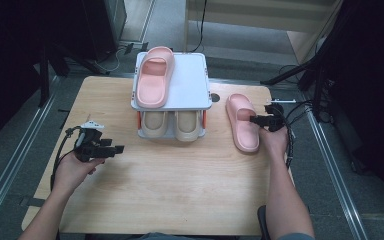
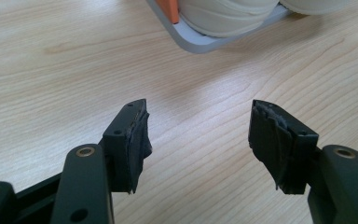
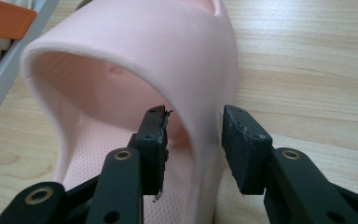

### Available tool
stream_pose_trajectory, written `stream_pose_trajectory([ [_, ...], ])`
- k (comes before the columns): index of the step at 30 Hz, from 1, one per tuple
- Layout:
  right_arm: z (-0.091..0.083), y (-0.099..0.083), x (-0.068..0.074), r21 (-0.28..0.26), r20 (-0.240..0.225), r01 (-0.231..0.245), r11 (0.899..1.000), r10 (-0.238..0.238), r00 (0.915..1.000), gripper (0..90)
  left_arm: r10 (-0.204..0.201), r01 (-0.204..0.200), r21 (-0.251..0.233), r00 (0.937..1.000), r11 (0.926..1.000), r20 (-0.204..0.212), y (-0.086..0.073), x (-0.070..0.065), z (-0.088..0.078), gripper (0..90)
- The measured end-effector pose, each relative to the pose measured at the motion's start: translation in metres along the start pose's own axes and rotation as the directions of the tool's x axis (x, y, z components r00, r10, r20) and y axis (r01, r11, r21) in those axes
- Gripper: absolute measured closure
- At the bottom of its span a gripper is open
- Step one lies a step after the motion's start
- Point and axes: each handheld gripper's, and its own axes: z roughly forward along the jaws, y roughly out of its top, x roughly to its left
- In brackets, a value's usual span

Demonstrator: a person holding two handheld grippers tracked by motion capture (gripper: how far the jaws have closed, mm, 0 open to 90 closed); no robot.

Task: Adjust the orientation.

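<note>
A pink slipper [image 1: 242, 122] lies on the wooden table [image 1: 170, 190] right of a small grey two-level rack [image 1: 190, 80]. My right gripper [image 1: 254, 119] comes at it from the right. In the right gripper view its jaws straddle the side wall of the slipper's strap [image 3: 135, 46]: one jaw is inside the slipper, the other outside. The gripper [image 3: 193, 112] is open, with a gap at the pads. A second pink slipper [image 1: 154, 77] lies on the rack's top shelf. My left gripper [image 1: 117, 148] rests low at the left, open and holding nothing [image 2: 200, 109].
A pair of beige slippers [image 1: 172, 125] sits on the rack's lower shelf, with their toes [image 2: 228, 14] and the shelf's grey edge [image 2: 200, 44] ahead of my left gripper. Metal rails run along both sides of the table. Cables trail from both grippers.
</note>
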Motion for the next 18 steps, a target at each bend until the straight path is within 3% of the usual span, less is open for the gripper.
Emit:
stream_pose_trajectory([
  [8,0.0067,0.0021,-0.0041,-0.017,0.009,-0.053,0.998,0.053,0.9985,69.7,-0.009,0.009,0.005,0.9999,0.9999,-0.006,-0.0060,0.0023,-0.0035,37.9],
  [16,0.0046,0.0062,0.0027,-0.017,0.039,-0.039,0.999,0.040,0.9985,80.8,-0.015,0.015,0.004,0.9999,0.9999,-0.003,-0.0064,0.0033,-0.0034,37.9],
  [18,0.0017,0.0080,0.0038,-0.028,0.029,-0.052,0.998,0.053,0.9982,83.8,-0.015,0.015,0.005,0.9999,0.9999,-0.001,-0.0064,0.0035,-0.0031,37.9],
])
